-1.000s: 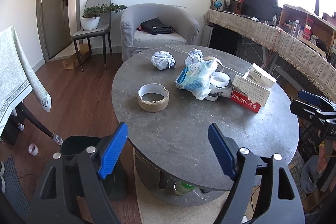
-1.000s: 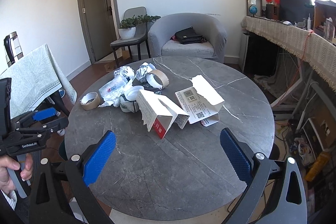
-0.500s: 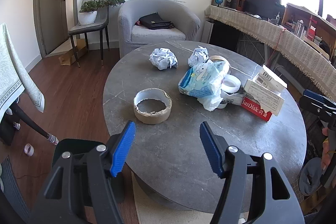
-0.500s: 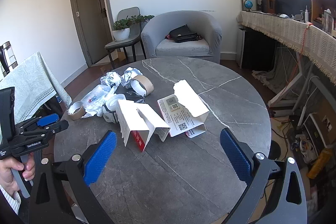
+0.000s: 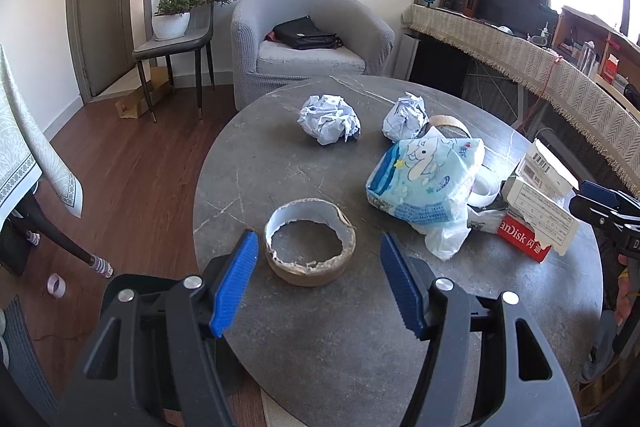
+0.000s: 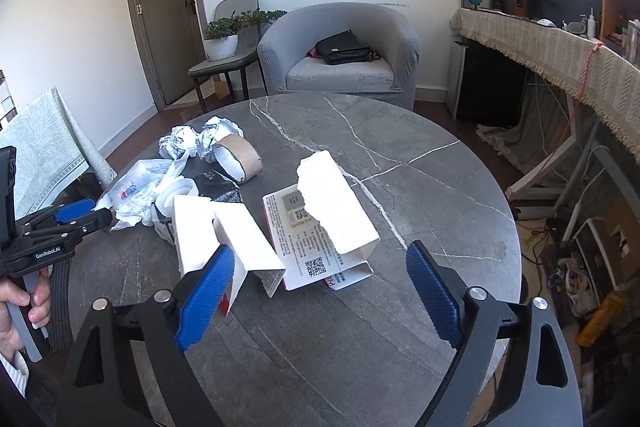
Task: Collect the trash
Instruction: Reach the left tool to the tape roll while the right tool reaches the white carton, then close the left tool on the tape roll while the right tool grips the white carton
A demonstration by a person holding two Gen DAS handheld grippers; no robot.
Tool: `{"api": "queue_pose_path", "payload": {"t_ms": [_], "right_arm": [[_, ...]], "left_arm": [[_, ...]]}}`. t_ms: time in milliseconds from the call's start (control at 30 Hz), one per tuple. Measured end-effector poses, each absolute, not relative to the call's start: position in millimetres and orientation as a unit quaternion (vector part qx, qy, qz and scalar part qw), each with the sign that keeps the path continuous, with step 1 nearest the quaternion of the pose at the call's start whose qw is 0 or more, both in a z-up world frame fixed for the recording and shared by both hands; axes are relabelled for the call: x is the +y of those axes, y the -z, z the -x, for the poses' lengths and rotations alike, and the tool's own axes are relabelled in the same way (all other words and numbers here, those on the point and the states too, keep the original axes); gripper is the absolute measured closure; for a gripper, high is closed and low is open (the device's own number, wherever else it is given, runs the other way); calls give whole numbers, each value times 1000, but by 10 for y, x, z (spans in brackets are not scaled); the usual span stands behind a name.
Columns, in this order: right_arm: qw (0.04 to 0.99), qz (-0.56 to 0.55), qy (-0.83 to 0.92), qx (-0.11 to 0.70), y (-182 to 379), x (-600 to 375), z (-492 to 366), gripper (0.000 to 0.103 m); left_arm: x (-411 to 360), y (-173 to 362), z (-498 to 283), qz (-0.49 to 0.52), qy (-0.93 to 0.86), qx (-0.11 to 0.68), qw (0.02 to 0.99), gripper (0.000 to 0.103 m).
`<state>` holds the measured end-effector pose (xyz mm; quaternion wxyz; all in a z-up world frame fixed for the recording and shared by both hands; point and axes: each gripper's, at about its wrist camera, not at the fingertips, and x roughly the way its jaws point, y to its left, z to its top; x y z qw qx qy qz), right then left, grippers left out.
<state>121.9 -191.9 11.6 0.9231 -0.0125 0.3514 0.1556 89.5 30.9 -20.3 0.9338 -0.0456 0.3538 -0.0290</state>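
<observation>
Here, left gripper: jaws apart, ribbed blue pads either side of the tape core, touching nothing.
Right gripper: jaws closing, pads not pressing; the torn carton's near edge sits between them.
Tape core: spent brown cardboard ring lying flat on the table, ragged white paper along its inner rim, hollow and empty.
Torn carton: white card box ripped open into folded flaps, printed panel with QR code facing up, red side underneath; nothing visible inside.
Tissue pack: soft blue-and-white plastic wrapper with a cartoon print, slumped beside the carton.
White tape roll: small, partly under the wrapper.
Second tape core: brown ring tipped on edge.
Paper balls: two crumpled white wads farther back.
Table: round, grey marble-look top with pale veins.
Bin: dark container on the floor under the left gripper, contents hidden.
</observation>
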Motion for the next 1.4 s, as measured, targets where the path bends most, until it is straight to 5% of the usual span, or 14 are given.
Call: {"api": "queue_pose_path", "payload": {"t_ms": [367,700,833,1400], "right_arm": [[921,22,-144,362,-52,-1921,-1540,35],[917,32,-142,371,6,-1876,-1685,49],[917,33,-144,371,-1,-1847,-1718,66],[932,43,-121,338,-322,-1716,-1646,75]], "left_arm": [[305,238,-1080,35,41,364,930,49],[298,294,-1199,33,53,370,927,50],[310,297,-1213,33,55,370,927,51],[521,111,-1077,67,60,335,938,52]]}}
